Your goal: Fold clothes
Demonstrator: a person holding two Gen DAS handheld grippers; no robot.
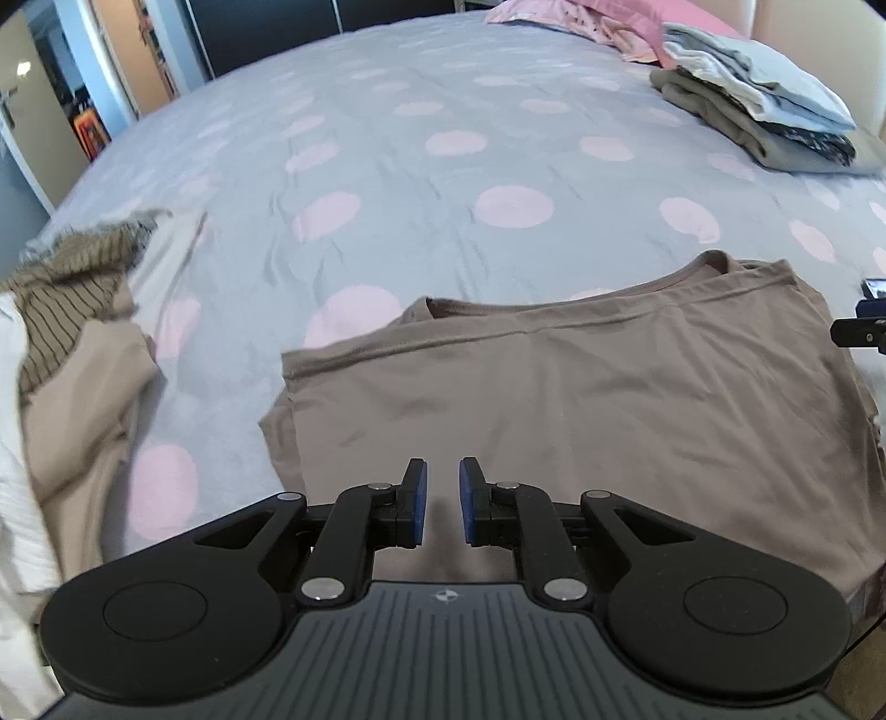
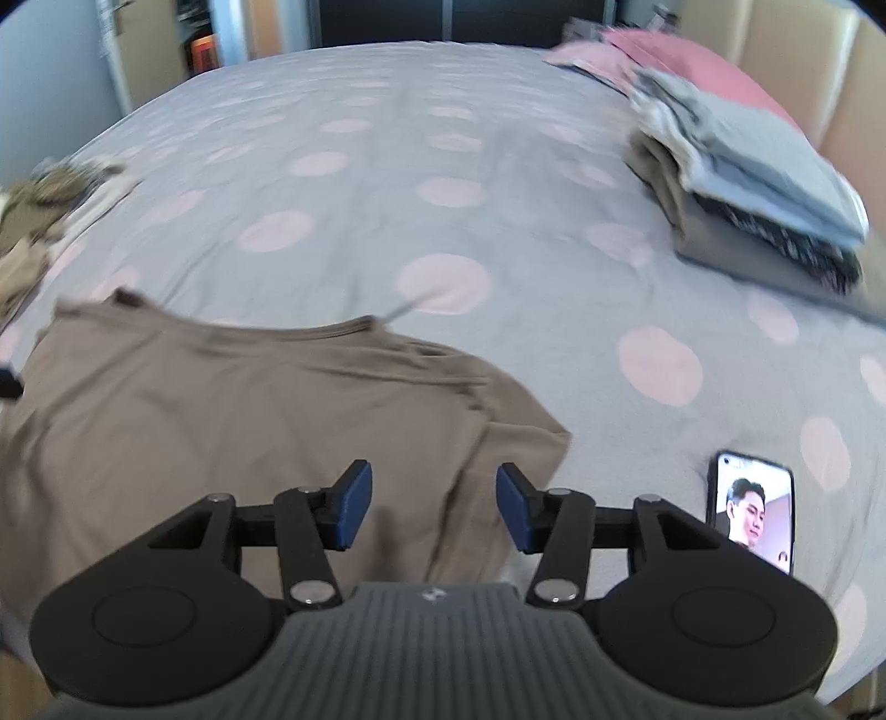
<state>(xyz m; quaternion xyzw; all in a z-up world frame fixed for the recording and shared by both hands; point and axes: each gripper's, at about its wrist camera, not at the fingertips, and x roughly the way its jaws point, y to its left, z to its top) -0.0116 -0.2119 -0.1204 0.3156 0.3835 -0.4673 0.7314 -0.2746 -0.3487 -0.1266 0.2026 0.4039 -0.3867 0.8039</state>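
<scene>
Left wrist view: left gripper (image 1: 443, 498), fingers narrowly apart, empty, over the near part of the shirt (image 1: 581, 399), which lies partly folded on the bed (image 1: 387, 138). Folded stack (image 1: 764, 116) far right; loose pile (image 1: 72, 343) left, cut off.

Right wrist view: right gripper (image 2: 433, 507), fingers wide apart, empty, above the shirt's right edge. Phone (image 2: 753, 509) beside. Likely best to pinch both near edges evenly; view blurred, near hem hidden.

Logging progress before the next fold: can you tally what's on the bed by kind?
Shirt being folded: 1, the tan shirt
Stacks of folded clothes: 1, the folded stack
Unfolded heaps: 2, the beige and striped heap and the pink heap
Phones: 1, the phone
Total: 5
</scene>
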